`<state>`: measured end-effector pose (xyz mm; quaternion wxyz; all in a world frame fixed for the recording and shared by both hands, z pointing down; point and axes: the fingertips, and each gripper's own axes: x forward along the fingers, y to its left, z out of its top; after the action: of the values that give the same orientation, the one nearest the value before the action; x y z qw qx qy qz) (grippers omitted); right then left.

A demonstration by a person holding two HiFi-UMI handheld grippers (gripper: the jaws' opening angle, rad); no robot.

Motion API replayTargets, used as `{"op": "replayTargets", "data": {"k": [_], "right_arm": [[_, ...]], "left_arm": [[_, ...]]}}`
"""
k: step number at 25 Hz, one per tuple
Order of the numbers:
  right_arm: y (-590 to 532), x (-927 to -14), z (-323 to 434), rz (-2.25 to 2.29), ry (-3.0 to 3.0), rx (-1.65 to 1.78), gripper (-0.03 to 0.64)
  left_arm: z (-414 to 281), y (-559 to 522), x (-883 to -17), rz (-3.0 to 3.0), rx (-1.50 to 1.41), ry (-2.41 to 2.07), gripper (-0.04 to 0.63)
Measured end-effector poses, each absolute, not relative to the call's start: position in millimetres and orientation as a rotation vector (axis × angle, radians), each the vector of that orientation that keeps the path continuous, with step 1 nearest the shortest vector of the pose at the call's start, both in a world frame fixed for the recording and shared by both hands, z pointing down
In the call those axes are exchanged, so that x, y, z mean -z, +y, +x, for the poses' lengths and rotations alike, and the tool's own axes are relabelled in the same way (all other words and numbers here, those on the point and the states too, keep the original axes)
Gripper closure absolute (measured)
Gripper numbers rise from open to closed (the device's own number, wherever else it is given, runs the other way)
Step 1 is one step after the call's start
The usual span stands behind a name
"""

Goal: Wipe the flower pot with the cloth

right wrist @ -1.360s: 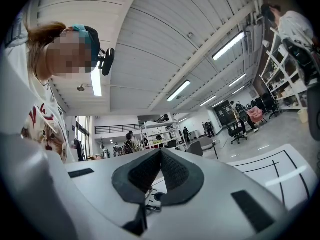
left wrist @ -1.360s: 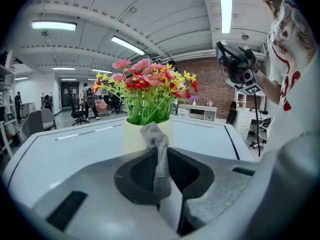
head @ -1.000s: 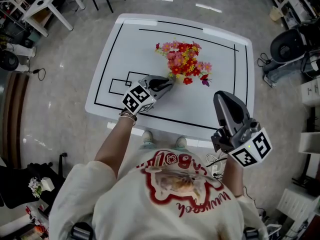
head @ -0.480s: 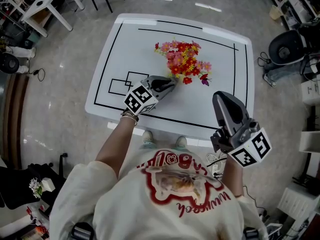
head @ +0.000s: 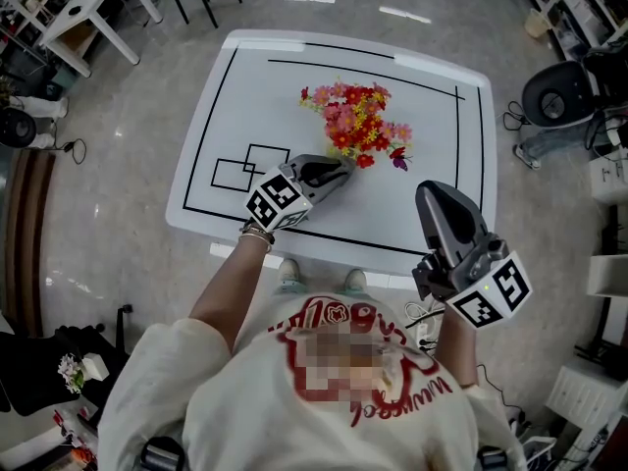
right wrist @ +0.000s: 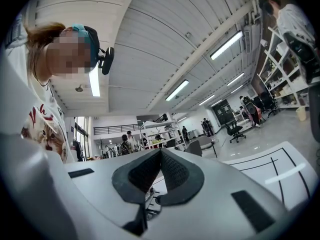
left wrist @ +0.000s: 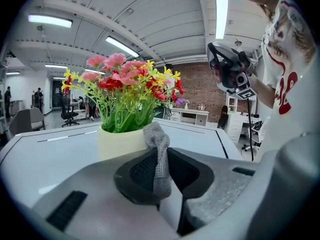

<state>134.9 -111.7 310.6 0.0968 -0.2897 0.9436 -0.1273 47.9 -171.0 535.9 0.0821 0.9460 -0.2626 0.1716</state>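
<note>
Two hand-held grippers in use, one desk [head: 260, 86], white with black tape lines.

Left hand-held gripper [head: 339, 168]: over the near half of the desk, between the taped rectangles [head: 245, 165] by the near left corner and the plant, pointing at the plant. In the left gripper view its jaws are pinched on a grey knitted cloth [left wrist: 158, 154]. The cloth runs up between the dark pads, and its free end sticks out past the tips. That end lies in front of the right side of the flower pot [left wrist: 120, 141]. Whether it actually touches the pot wall cannot be told.

Flower pot: pale cream, upright, near the middle of the desk. It is filled with artificial flowers [head: 358, 121] in red, pink and yellow on green stems. From the head view the blooms hide the pot itself.

Right hand-held gripper [head: 439, 192]: held up by the near right corner of the desk, well apart from the pot. Its pads are pressed together at the tips with nothing between them.
</note>
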Motion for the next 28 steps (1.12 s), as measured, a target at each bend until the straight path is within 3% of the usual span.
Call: {"op": "replayTargets", "data": {"k": [10, 28], "right_arm": [[-110.4, -312.7, 126.5, -0.837, 2.804, 0.380, 0.617], [-118.9, -313.5, 111.0, -0.792, 2.813, 0.358, 0.617]], "left_arm": [[55.9, -139.0, -514.4, 2.902, -0.345, -0.765, 0.540], [52.1, -109.7, -362.7, 3.107, 0.203, -0.890, 0.540]]}}
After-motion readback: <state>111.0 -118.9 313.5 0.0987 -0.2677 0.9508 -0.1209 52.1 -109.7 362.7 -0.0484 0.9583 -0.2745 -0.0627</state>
